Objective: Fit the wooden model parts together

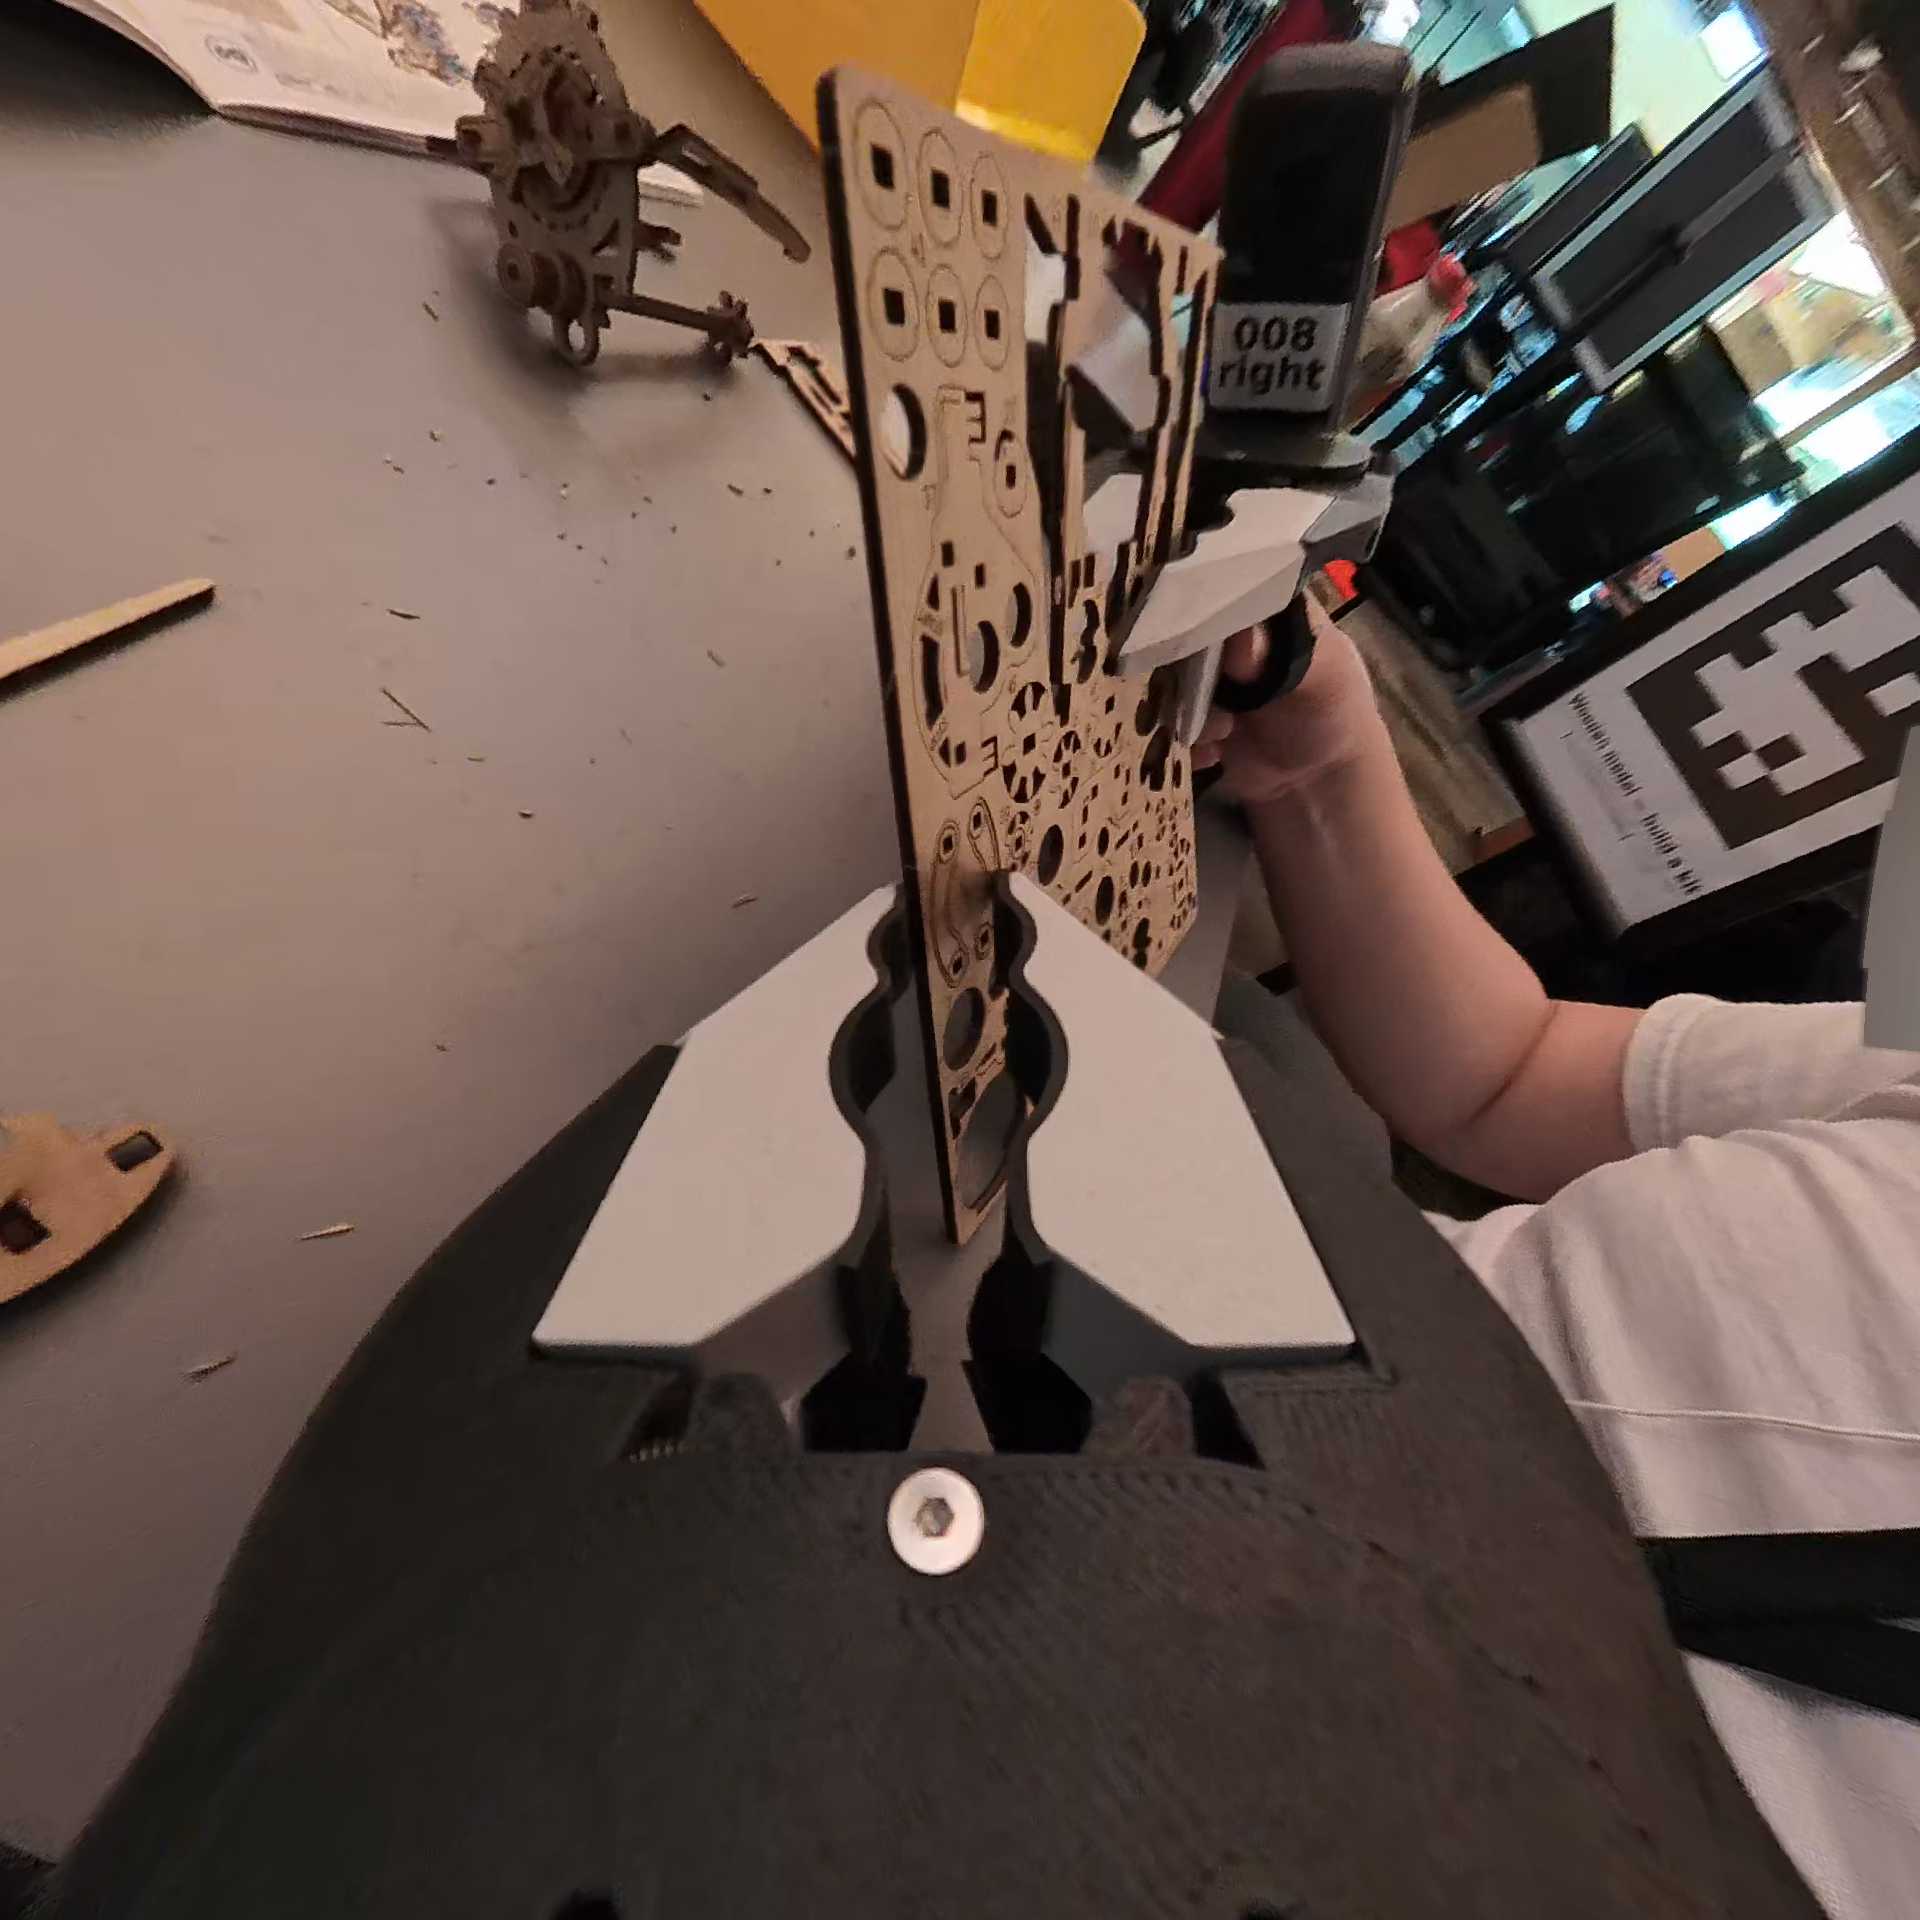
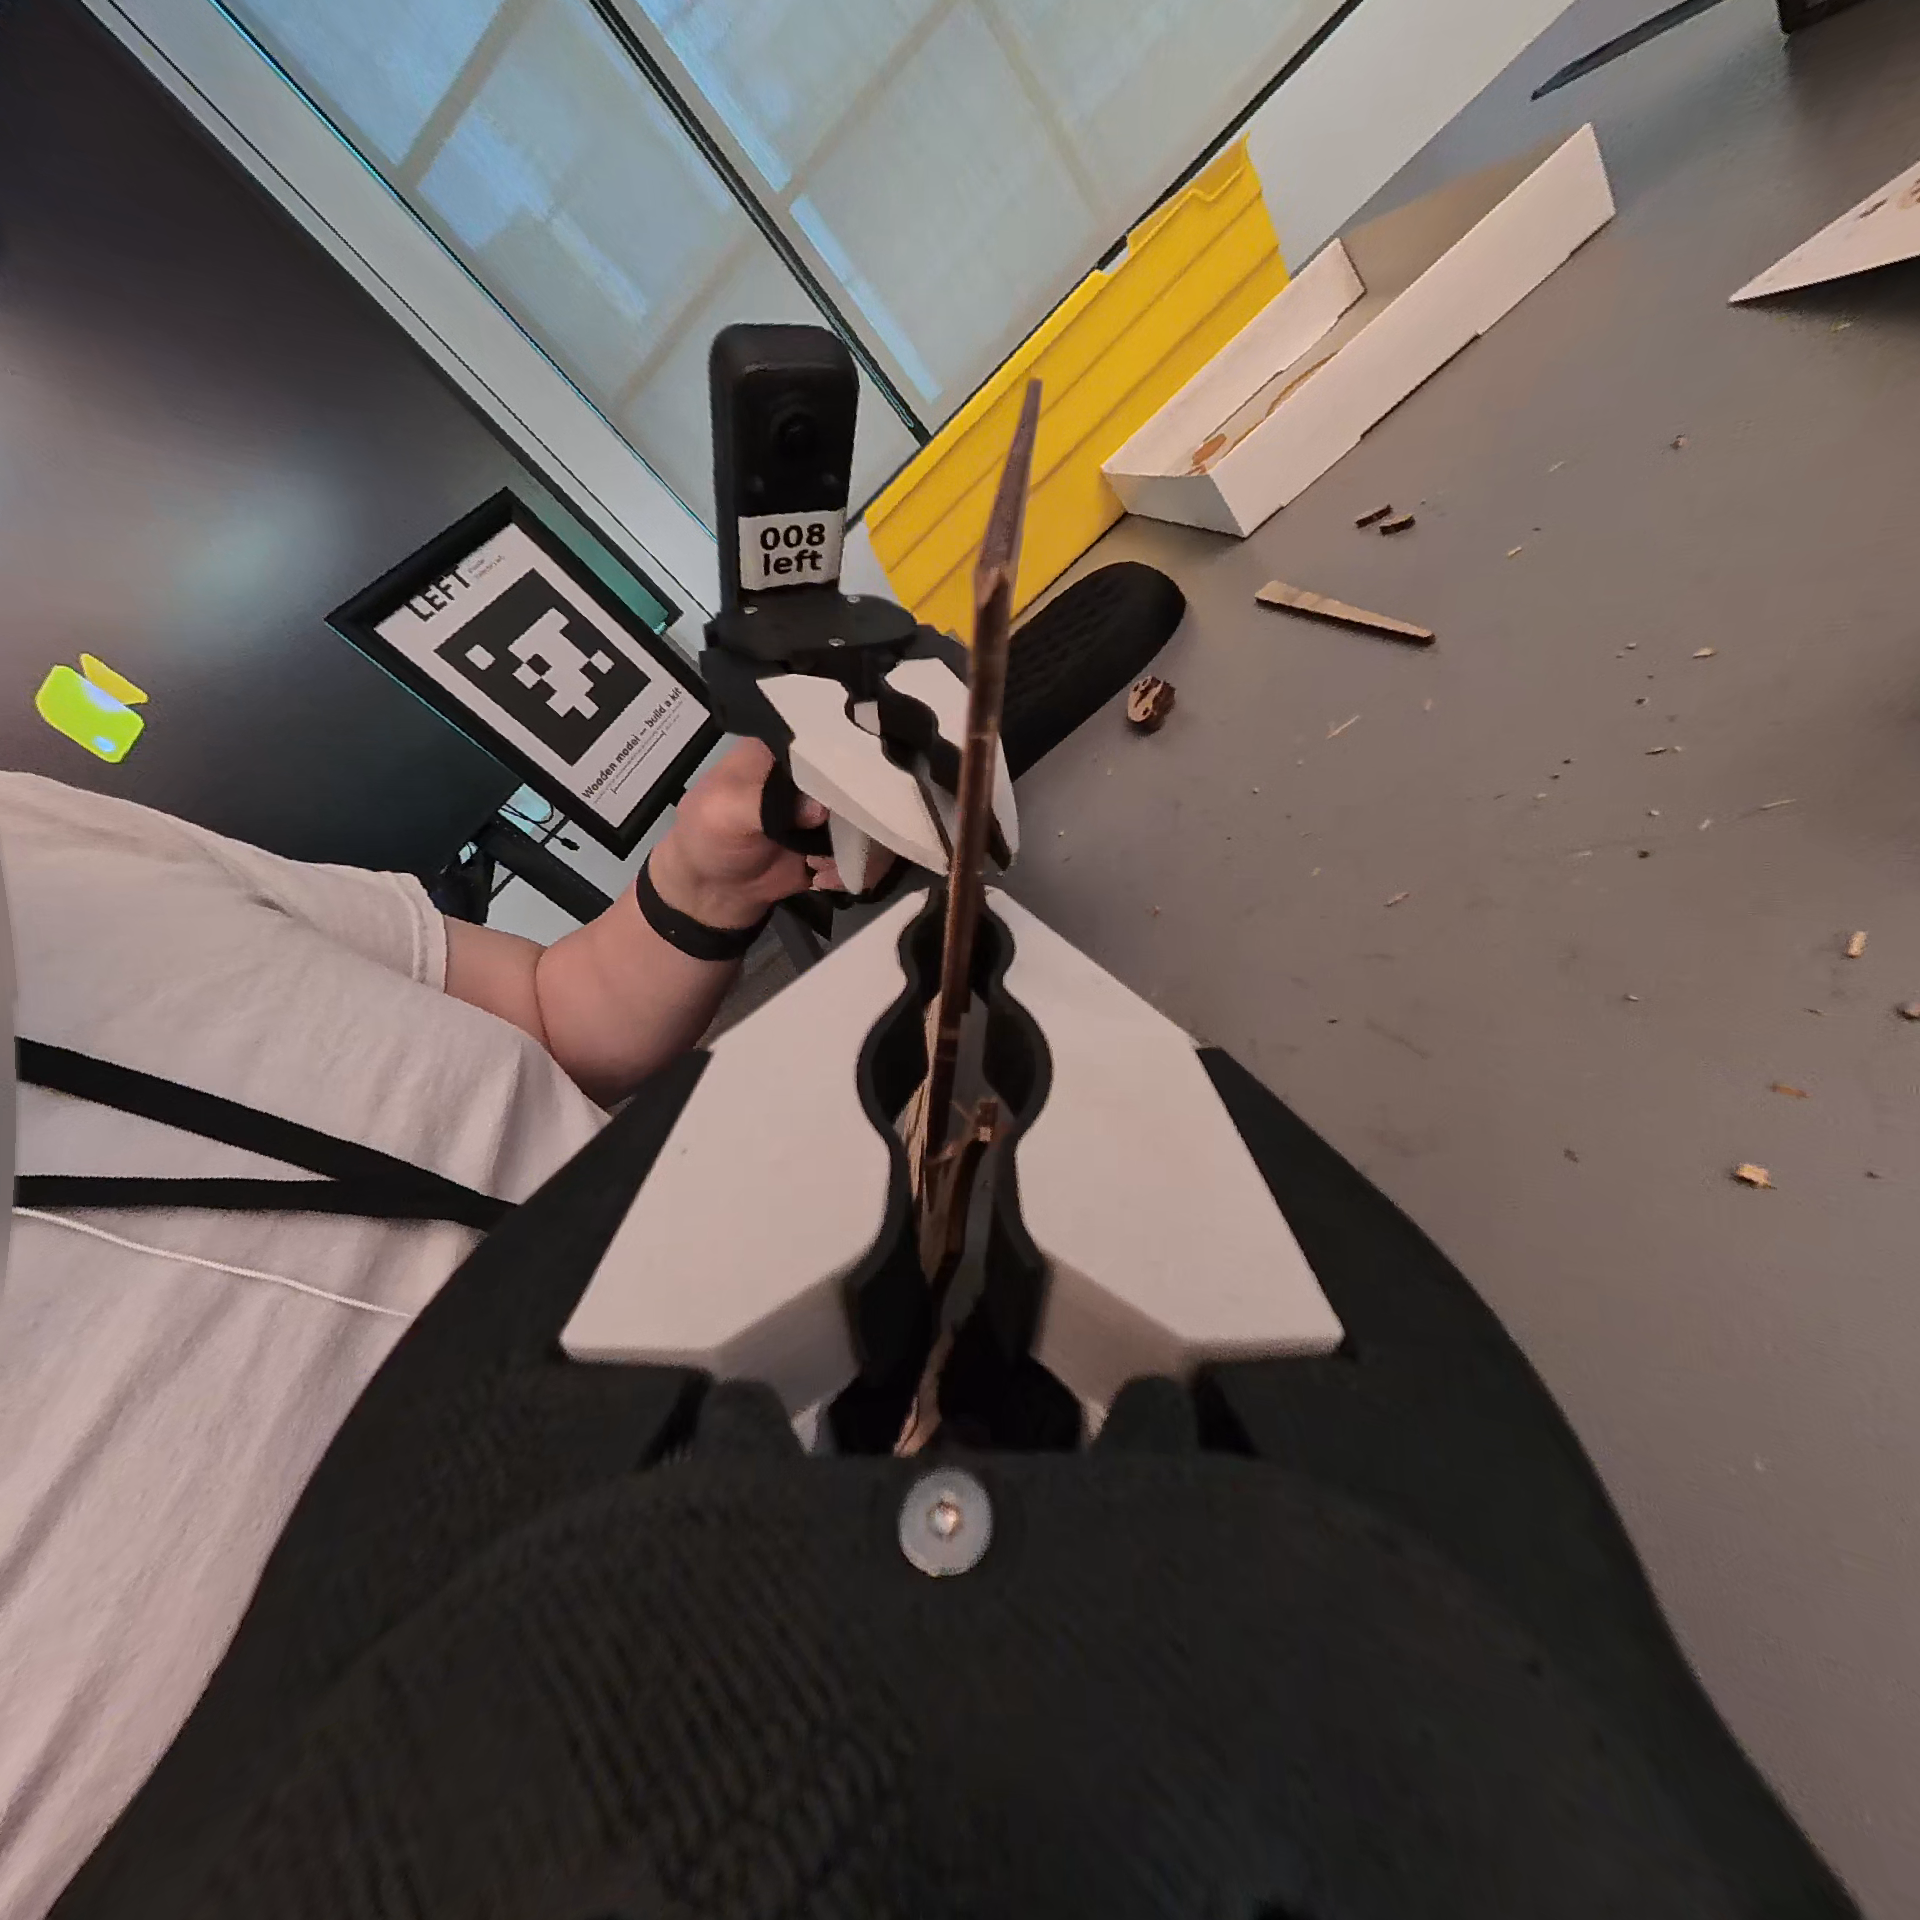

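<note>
Nearest to me in the left wrist view, my left hand-held gripper (image 1: 951,894) is clenched on the lower edge of a laser-cut wooden sheet (image 1: 997,540), which stands upright between its white fingers (image 1: 769,1143). The sheet is held clear of the grey tabletop (image 1: 416,831) and is full of part outlines and punched-out holes. On its far side, my right hand-held gripper (image 1: 1132,634) grips the same sheet; its fingertips show partly through the cut-outs, with a hand (image 1: 1288,727) on its handle.

From the right wrist view I see the sheet (image 2: 982,727) edge-on, running up from between the fingers (image 2: 748,1195) of the right hand-held gripper (image 2: 956,904), which is closed on it. Just beyond, the left hand-held gripper (image 2: 935,790) pinches the same sheet, held in a hand (image 2: 727,831) with a black wristband (image 2: 691,925).

Farther out on the tabletop (image 2: 1455,935) lie wood chips and a thin wooden wedge (image 2: 1345,613). Beyond that sit an open white box (image 2: 1351,343) and a yellow bin (image 2: 1091,436).

In the left wrist view, a flat wooden stick (image 1: 104,629) and a loose wooden part (image 1: 73,1195) lie at the left, well apart from the sheet. At the far end stands a partly built dark wooden model (image 1: 582,197) with gears, beside an open booklet (image 1: 312,62).
</note>
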Action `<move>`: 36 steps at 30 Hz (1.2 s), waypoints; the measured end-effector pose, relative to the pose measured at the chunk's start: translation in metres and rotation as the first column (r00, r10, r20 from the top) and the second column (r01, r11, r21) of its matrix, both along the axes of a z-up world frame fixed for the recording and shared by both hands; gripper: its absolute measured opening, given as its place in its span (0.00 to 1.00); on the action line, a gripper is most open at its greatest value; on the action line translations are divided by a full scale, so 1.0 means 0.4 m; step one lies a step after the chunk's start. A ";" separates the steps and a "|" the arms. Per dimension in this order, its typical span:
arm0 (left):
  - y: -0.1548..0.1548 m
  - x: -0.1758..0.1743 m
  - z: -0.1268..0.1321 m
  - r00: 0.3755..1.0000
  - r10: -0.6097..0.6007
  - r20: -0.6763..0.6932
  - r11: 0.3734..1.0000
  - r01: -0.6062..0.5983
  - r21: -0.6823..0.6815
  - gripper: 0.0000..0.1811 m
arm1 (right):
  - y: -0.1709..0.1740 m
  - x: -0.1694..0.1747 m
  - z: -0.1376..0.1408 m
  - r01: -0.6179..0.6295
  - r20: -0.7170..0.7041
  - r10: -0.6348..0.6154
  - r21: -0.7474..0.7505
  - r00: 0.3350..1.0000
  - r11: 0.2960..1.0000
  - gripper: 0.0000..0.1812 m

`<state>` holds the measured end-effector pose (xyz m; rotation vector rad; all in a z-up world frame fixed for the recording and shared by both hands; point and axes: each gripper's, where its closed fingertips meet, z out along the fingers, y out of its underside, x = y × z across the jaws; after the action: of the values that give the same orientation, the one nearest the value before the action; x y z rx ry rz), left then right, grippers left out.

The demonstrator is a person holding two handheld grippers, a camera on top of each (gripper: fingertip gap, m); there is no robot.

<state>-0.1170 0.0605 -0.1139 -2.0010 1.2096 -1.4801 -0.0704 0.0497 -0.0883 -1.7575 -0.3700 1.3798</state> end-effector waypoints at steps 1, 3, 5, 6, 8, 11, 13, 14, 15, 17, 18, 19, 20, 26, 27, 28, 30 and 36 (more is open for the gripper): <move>-0.001 0.000 0.000 1.000 -0.002 -0.007 1.000 0.002 0.007 0.07 | -0.001 0.000 0.001 -0.001 -0.001 0.001 0.004 1.000 1.000 0.01; 0.000 -0.001 -0.002 1.000 0.004 -0.023 1.000 -0.004 0.013 0.07 | -0.001 0.000 0.000 0.009 0.015 -0.009 0.015 1.000 1.000 0.01; 0.002 0.001 -0.004 0.999 0.015 -0.035 0.999 -0.013 0.046 0.07 | -0.003 0.000 0.002 0.015 0.022 -0.016 0.027 1.000 1.000 0.01; 0.003 0.001 -0.006 0.999 0.022 -0.041 0.999 -0.020 0.050 0.07 | -0.002 0.001 0.001 0.019 0.026 -0.020 0.028 0.999 0.999 0.01; 0.007 0.004 -0.009 0.998 0.042 -0.045 0.997 -0.039 0.061 0.08 | 0.000 0.002 -0.001 0.031 0.038 -0.032 0.030 0.999 0.999 0.01; 0.011 0.006 -0.016 0.996 0.069 -0.053 0.996 -0.066 0.065 0.08 | 0.002 0.003 -0.005 0.045 0.054 -0.046 0.032 0.997 0.998 0.01; 0.014 0.006 -0.019 0.994 0.082 -0.065 0.994 -0.077 0.076 0.08 | 0.003 0.004 -0.006 0.049 0.060 -0.051 0.032 0.997 0.998 0.01; 0.015 0.006 -0.020 0.994 0.087 -0.073 0.994 -0.081 0.080 0.09 | 0.003 0.003 -0.007 0.050 0.063 -0.052 0.033 0.997 0.998 0.01; 0.015 0.005 -0.020 0.993 0.090 -0.081 0.992 -0.083 0.090 0.09 | 0.004 0.004 -0.007 0.053 0.066 -0.055 0.034 0.996 0.998 0.01; 0.018 0.005 -0.021 0.991 0.100 -0.090 0.989 -0.090 0.117 0.09 | 0.005 0.004 -0.008 0.058 0.072 -0.061 0.038 0.996 0.998 0.01; 0.018 0.005 -0.021 0.991 0.100 -0.088 0.989 -0.090 0.117 0.09 | 0.005 0.004 -0.008 0.059 0.071 -0.061 0.035 0.996 0.998 0.01; 0.019 0.005 -0.022 0.991 0.103 -0.085 0.989 -0.093 0.114 0.09 | 0.007 0.005 -0.010 0.060 0.071 -0.062 0.028 0.996 0.998 0.01; 0.019 0.006 -0.017 0.993 0.099 -0.066 0.990 -0.092 0.109 0.09 | 0.006 0.007 -0.005 0.055 0.050 -0.056 0.028 0.997 0.998 0.01; 0.001 -0.008 -0.007 0.999 0.033 0.042 0.996 -0.030 -0.086 0.06 | 0.001 -0.002 -0.009 0.008 0.024 -0.008 -0.012 1.000 1.000 0.01; 0.000 -0.008 -0.007 0.999 0.025 0.037 0.998 -0.023 -0.059 0.06 | 0.000 -0.002 -0.008 0.005 0.019 -0.005 -0.010 1.000 1.000 0.01; -0.001 -0.009 -0.007 1.000 0.015 0.025 0.999 -0.014 -0.038 0.06 | 0.000 -0.003 -0.008 0.004 0.018 -0.003 -0.011 1.000 1.000 0.01; 0.001 -0.010 -0.011 1.000 0.002 -0.013 1.000 -0.002 -0.012 0.07 | 0.001 -0.003 -0.010 0.007 0.024 -0.007 -0.014 1.000 1.000 0.01; 0.013 -0.009 -0.032 0.991 0.035 -0.131 0.996 -0.024 0.081 0.09 | 0.004 -0.002 -0.017 0.040 0.076 -0.040 0.006 0.996 0.999 0.01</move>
<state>-0.1205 0.0658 -0.1268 -2.0818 1.2648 -1.2826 -0.0714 0.0515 -0.0950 -1.8075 -0.3767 1.2857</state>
